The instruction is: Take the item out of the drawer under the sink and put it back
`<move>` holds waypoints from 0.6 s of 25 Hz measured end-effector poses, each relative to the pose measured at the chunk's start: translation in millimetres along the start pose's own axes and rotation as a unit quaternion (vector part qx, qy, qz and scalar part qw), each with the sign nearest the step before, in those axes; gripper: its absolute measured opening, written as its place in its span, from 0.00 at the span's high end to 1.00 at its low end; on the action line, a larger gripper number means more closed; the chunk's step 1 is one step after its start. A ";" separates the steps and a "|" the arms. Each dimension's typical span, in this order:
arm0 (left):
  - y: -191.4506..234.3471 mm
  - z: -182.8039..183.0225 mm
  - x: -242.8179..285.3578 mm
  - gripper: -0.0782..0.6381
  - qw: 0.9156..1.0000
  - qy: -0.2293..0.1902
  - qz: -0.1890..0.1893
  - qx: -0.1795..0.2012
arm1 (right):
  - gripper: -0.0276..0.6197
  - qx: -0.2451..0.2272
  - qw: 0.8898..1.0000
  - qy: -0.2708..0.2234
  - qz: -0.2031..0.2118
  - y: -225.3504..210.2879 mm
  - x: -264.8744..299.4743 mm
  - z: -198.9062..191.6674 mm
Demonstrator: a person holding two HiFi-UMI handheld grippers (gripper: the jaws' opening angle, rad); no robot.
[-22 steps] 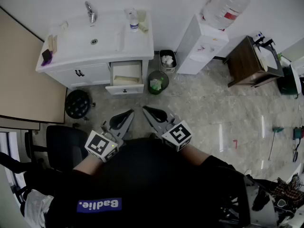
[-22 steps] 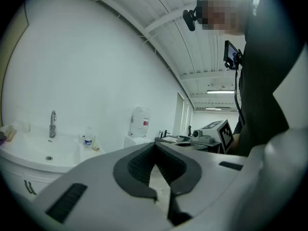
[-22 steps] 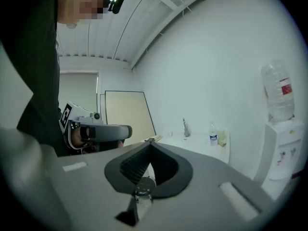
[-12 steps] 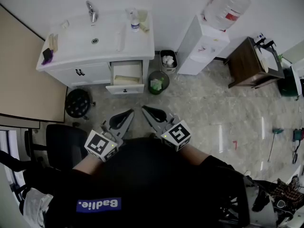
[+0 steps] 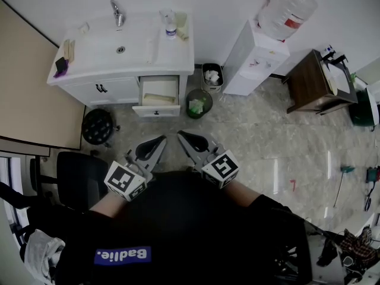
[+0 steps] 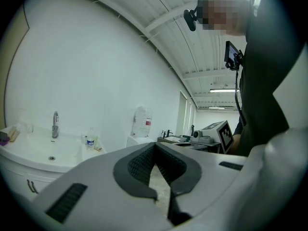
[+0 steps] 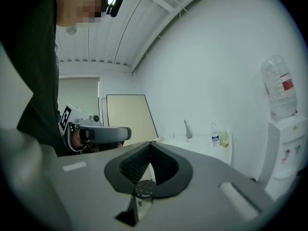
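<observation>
The drawer point(image 5: 159, 92) under the sink point(image 5: 119, 51) stands pulled open, at 12 o'clock from the two grippers and well apart from them. A pale, flat item point(image 5: 158, 99) lies in it toward the front panel; what it is cannot be told from here. Both grippers are held close to the person's body. The left gripper point(image 5: 160, 140) has its jaws pressed together with nothing between them. The right gripper point(image 5: 181, 135) looks the same, with its tips meeting and nothing held.

The step in hand seems to be the approach. To do it well, walk up square to the drawer, keeping clear of the green bin point(image 5: 198, 103) at 1 o'clock and the black stool point(image 5: 97, 128) at 10 o'clock. Spread the jaws of the reaching gripper before it enters the drawer. Come down from above rather than over the front panel, and take the item across its narrow side so that it lifts level.
</observation>
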State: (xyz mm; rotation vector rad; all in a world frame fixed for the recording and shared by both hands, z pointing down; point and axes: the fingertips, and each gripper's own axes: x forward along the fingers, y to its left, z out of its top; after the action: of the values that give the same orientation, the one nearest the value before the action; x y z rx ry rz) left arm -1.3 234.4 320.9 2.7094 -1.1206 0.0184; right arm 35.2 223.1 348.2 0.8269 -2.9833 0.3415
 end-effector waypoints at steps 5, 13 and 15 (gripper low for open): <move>-5.9 -4.3 10.5 0.89 1.000 0.007 0.017 0.005 | 0.95 0.007 1.000 -0.003 0.012 -13.6 -9.6 -3.6; 2.9 -14.6 16.1 0.89 0.999 0.010 0.043 -0.006 | 0.95 0.018 0.999 0.011 0.027 -30.1 -7.2 -19.5; 16.2 -13.8 17.9 0.89 0.999 0.005 0.041 -0.005 | 0.95 0.015 0.999 0.015 0.024 -35.2 3.1 -20.5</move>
State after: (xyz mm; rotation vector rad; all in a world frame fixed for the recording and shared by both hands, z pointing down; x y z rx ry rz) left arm 1.0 213.4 339.1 2.6503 -1.2238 0.0369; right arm 49.9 196.6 375.6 0.7455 -2.9813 0.3983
